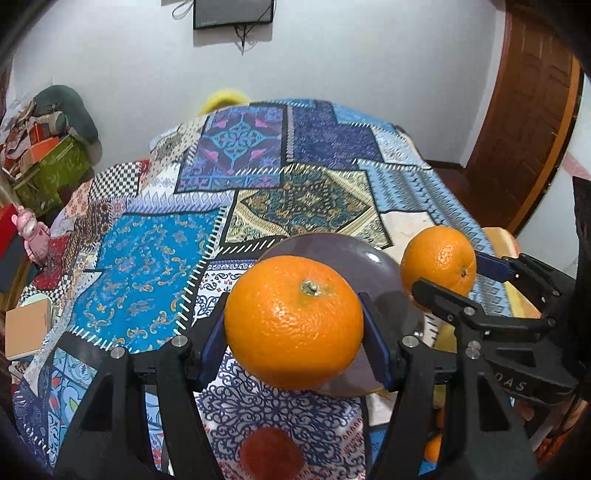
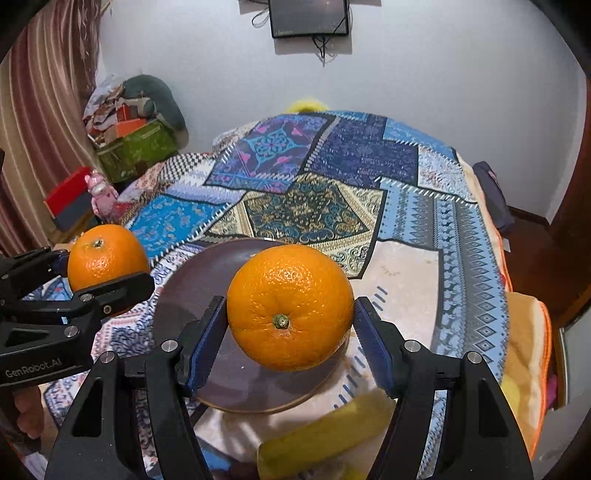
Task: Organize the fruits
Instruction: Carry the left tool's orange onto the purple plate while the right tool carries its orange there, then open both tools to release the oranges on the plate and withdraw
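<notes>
My left gripper (image 1: 293,325) is shut on an orange (image 1: 293,321), stem up, held above the near edge of a dark round plate (image 1: 351,254). My right gripper (image 2: 290,325) is shut on a second orange (image 2: 290,306), held above the same plate (image 2: 207,280). Each view shows the other gripper with its orange: the right one (image 1: 439,262) at the right, the left one (image 2: 105,254) at the left. A yellow banana (image 2: 325,435) lies in front of the plate. A red fruit (image 1: 271,454) lies on the cloth below my left gripper. Small orange fruits (image 1: 432,446) show at lower right.
The plate rests on a bed covered by a patchwork cloth (image 1: 155,258). A pink toy (image 2: 99,192), boxes (image 2: 70,199) and a cluttered pile (image 2: 129,136) stand at the left. A wooden door (image 1: 517,129) is at the right. A screen (image 2: 308,16) hangs on the wall.
</notes>
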Available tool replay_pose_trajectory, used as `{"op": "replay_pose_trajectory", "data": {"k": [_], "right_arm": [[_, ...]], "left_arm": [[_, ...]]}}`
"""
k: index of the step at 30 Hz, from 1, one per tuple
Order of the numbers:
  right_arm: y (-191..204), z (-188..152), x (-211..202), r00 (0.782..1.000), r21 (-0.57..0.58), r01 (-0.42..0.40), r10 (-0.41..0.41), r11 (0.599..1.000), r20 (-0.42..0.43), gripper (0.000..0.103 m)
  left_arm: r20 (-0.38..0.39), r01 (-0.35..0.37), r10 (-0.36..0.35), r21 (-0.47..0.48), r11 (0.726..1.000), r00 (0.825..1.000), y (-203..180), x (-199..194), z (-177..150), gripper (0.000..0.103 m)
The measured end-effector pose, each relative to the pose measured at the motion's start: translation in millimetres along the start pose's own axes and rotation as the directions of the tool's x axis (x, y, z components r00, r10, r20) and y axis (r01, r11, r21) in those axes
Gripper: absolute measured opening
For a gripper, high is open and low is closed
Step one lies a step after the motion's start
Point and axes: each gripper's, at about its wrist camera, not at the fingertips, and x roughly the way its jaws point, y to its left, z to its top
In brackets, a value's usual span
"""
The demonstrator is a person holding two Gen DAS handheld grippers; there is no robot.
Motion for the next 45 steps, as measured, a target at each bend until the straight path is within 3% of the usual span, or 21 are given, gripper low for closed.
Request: {"op": "replay_pose_trajectory", "data": {"k": [23,34,45], "right_arm": [[-4.5,6.5,67.0,0.986,-0.033,-0.019,0.014,0.999,-0.168,0.066],[-3.9,9.5,67.6,0.987,-0.053,-0.006,-0.003,0.999,-0.163,0.066],[-5.6,14.8,40.8,0.993,-0.058,-0.003,-0.004,0.998,-0.119,0.067]], "left_arm": [[-0.180,0.025,-0.030,-0.029,0.999,0.983,1.2,83.2,17.5,0.064],[-0.250,0.055,-0.080,-0.104,0.993,0.965,8.1,102.9,17.8,0.065],[-0.141,0.049,-0.055,-0.049,0.998,0.988,3.8,61.2,29.5,0.065]]}}
